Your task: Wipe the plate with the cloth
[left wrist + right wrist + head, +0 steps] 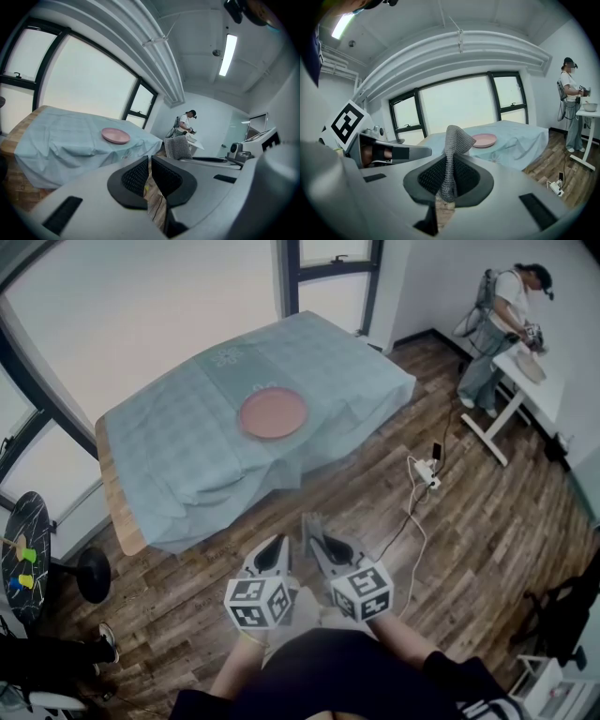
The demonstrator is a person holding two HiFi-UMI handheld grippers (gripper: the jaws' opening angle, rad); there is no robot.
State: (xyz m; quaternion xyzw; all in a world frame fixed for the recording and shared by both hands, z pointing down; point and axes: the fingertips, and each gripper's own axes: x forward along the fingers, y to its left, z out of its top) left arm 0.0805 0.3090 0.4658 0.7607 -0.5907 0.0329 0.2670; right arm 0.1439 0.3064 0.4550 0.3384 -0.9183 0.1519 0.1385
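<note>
While the person holds both grippers close to the body above the wooden floor (375,502), the left gripper (278,546) has its jaws narrow, almost together, with only a thin slit between the pads and nothing inside it. Just to the right of it, the right gripper (314,529) has its jaws closed on the cloth (457,140). This cloth is grey and knitted, and it stands up from between the pads and folds over at the top. Both grippers point toward the table (114,498), which is well apart from them, farther in the scene. A pale blue-green sheet (169,456) covers the table and hangs down at the near side, and a wooden edge shows at the left end. The plate (273,413) is pink and round and lies flat on the sheet near the middle of the table. To the right, on the floor, lies a white power strip (427,472) with a cable. Far to the right, another person (502,324) stands at a white table (534,381).
</note>
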